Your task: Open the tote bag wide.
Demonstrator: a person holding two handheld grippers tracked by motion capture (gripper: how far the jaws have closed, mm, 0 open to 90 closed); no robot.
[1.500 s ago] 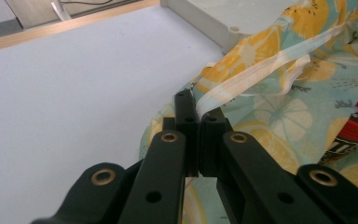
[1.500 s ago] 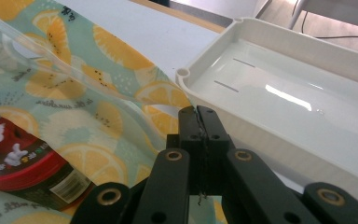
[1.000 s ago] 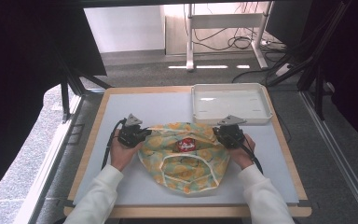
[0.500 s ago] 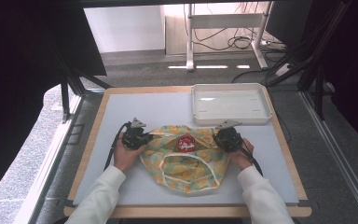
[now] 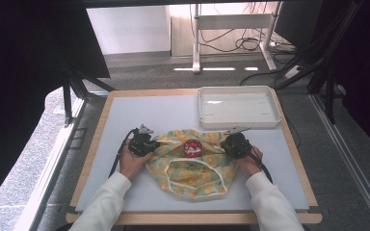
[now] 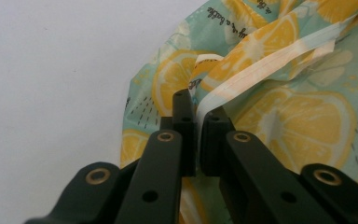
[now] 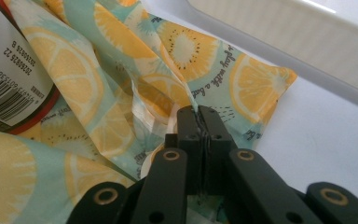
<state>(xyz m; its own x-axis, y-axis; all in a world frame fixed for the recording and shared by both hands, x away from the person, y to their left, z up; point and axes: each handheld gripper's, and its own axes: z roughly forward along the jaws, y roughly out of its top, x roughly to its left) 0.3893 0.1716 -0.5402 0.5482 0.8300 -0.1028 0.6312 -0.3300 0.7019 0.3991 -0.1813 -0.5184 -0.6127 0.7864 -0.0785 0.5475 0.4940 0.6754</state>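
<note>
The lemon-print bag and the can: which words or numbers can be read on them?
Lemon-print bag: cursive line, roughly "a play with a bab…", uncertain.
Same bag, left gripper view: similar script, too blurred to read.
Can: roughly "20260826 22" above a barcode; smaller digits are illegible.
Can's red top: white mark, too small to read.

A wood-edged counter (image 5: 289,159) with a pale grey top stands on grey carpet (image 5: 351,144). At twelve o'clock, a white metal frame (image 5: 231,21) straddles tangled cables (image 5: 245,44) beside a pale wall (image 5: 125,29). Dark panels (image 5: 24,72) close in at nine and three o'clock.
</note>
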